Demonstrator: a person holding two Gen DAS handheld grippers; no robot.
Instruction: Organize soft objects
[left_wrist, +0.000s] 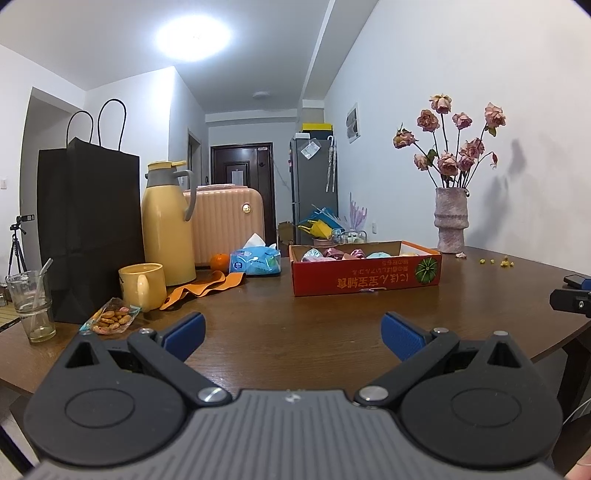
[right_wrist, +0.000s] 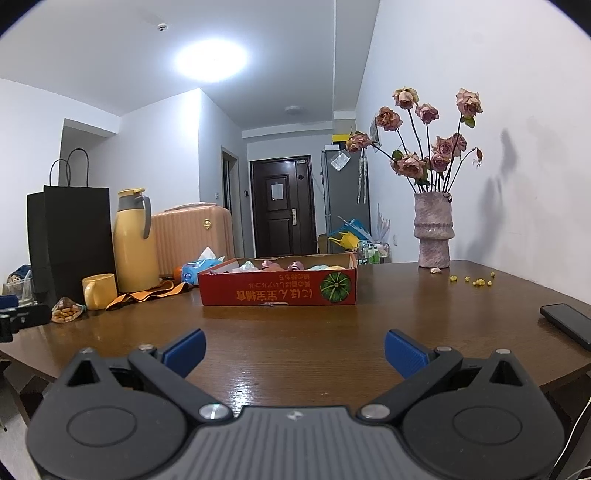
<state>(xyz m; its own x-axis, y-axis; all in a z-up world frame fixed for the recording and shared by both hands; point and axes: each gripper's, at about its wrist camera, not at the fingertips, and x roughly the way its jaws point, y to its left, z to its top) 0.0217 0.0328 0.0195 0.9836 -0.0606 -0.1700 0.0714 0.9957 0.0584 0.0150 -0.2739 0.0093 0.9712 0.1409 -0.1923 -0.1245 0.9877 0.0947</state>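
Note:
A red cardboard box (left_wrist: 365, 278) (right_wrist: 277, 291) stands on the brown table (left_wrist: 295, 332) (right_wrist: 295, 332) and holds several soft pastel items (left_wrist: 343, 254) (right_wrist: 280, 265), pink, mint and pale blue. My left gripper (left_wrist: 291, 334) is open and empty, low over the table's near edge, well short of the box. My right gripper (right_wrist: 294, 350) is open and empty, also near the front edge. An orange cloth (left_wrist: 203, 288) (right_wrist: 147, 293) lies left of the box. A blue tissue pack (left_wrist: 255, 260) (right_wrist: 201, 267) sits behind it.
At the left stand a black paper bag (left_wrist: 88, 236), a yellow thermos (left_wrist: 168, 229), a yellow mug (left_wrist: 142, 286), a glass (left_wrist: 31, 302), a snack bag (left_wrist: 110, 319) and an orange (left_wrist: 219, 261). A vase of dried roses (right_wrist: 434, 232) stands back right. A phone (right_wrist: 569, 323) lies at the right.

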